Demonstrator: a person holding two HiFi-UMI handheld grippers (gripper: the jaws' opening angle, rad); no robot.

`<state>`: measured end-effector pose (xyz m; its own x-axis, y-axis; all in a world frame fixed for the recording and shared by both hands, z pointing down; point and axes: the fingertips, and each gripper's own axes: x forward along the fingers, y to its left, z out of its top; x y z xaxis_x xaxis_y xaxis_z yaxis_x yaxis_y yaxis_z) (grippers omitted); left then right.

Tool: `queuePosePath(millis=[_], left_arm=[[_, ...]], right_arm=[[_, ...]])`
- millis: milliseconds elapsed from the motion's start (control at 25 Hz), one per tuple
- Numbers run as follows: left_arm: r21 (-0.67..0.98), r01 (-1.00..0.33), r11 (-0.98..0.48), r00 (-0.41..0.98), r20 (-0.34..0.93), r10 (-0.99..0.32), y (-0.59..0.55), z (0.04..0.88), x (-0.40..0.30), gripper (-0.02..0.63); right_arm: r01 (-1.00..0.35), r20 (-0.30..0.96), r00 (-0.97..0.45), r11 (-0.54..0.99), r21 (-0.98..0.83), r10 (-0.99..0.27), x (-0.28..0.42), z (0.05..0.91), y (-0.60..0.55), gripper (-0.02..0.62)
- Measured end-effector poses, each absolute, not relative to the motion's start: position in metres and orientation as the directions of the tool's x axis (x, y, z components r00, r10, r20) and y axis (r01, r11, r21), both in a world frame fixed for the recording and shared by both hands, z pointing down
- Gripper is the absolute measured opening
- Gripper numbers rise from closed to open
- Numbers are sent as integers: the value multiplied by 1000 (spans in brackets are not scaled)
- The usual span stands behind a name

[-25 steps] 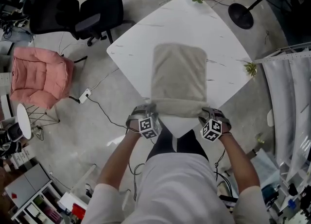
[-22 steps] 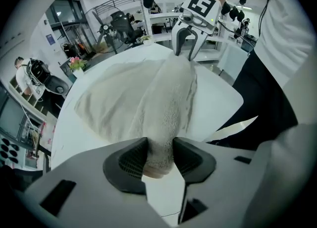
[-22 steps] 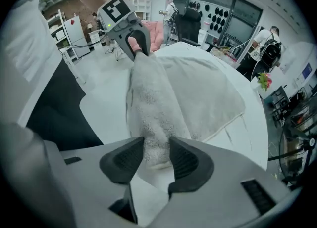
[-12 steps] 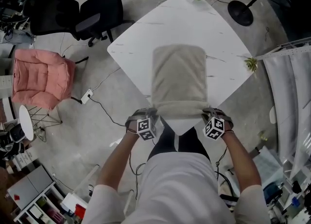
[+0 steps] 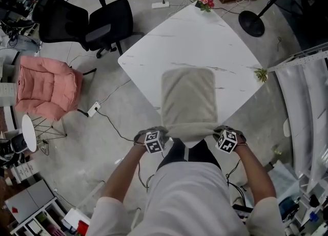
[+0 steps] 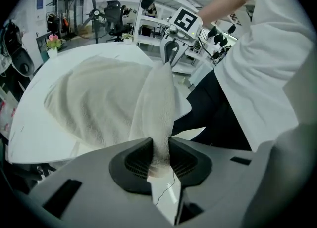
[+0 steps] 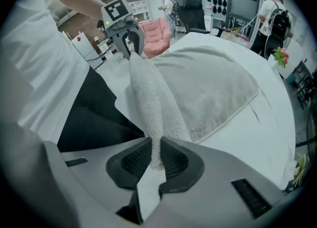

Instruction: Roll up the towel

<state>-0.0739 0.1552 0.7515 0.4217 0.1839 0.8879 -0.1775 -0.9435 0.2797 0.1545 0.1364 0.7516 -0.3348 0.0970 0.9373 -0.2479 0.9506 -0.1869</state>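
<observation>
On towel [image 5: 188,97] near edge, L tongs [image 6: 159,154], R tongs [image 7: 156,157] clamped

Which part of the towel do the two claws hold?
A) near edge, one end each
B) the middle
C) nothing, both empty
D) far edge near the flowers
A: the left claw and right claw each pinch one end of the towel's near edge, at the table corner closest to the person.

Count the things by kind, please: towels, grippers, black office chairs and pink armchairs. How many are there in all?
towel: 1
grippers (left gripper, right gripper): 2
black office chairs: 2
pink armchair: 1
Total: 6
</observation>
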Motion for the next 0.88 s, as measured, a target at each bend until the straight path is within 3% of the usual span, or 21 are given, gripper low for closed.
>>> queuePosePath(millis=[280, 600, 880], left_arm=[[306, -260, -916, 411, 893, 181, 113, 751, -76, 138], [234, -345, -909, 394, 915, 86, 73, 758, -83, 193], [182, -429, -885, 393, 920, -1, 31, 761, -89, 225]], right_arm=[[-278, 938, -337, 942, -186, 86, 152, 749, 95, 102], [-334, 942, -335, 930, -153, 34, 157, 756, 46, 209], [-384, 938, -345, 915, -120, -22, 160, 760, 4, 218]])
